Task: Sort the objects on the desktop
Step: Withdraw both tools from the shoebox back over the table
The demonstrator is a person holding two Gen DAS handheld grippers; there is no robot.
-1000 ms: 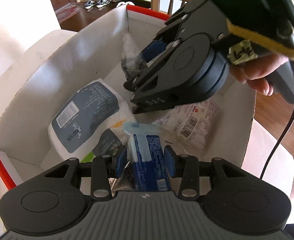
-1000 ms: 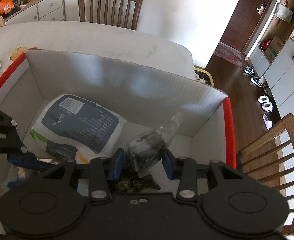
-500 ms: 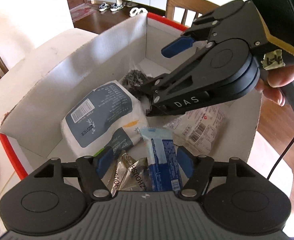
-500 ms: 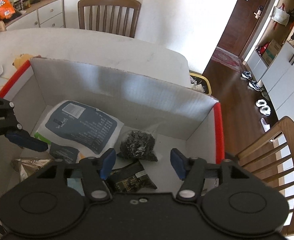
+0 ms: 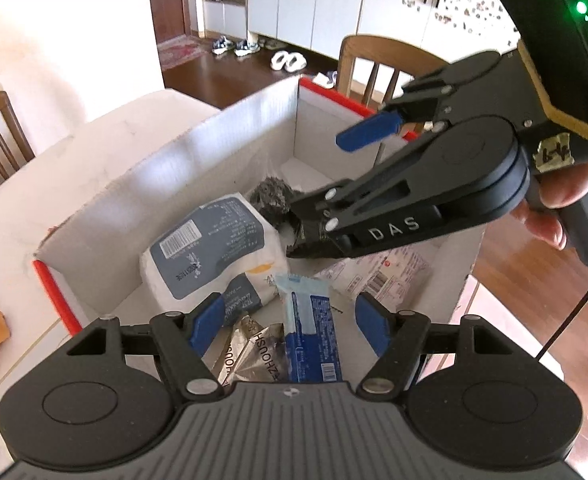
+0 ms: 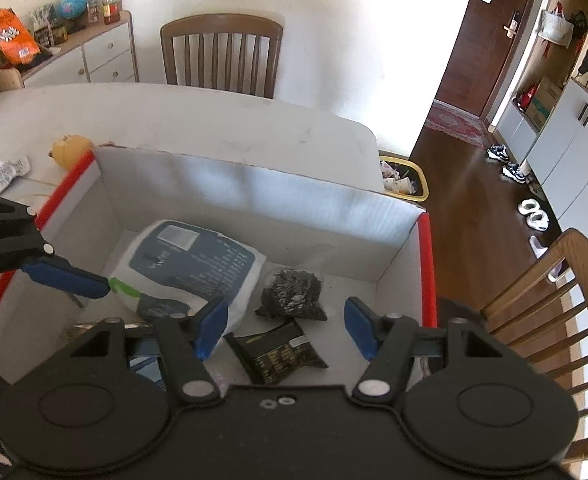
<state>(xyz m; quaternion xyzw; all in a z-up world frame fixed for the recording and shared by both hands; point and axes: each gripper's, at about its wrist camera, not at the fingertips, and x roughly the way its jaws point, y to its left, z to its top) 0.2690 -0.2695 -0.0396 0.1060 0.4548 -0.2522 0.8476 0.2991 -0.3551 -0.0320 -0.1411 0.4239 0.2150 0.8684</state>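
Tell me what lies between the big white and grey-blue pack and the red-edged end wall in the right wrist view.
A clear bag of dark bits lies between the pack and the wall, on the box floor; the right wrist view shows it.

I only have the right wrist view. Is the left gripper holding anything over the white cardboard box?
Observer: No. The left gripper is open; its jaws have just been opening. A blue-and-white snack bar wrapper lies loose between them in the white cardboard box.
Operator: Anything beside that wrapper?
Observer: Two shiny gold-and-silver foil sachets, touching it.
Operator: Anything further in?
Observer: A clear packet with red print lies flat on the box floor.
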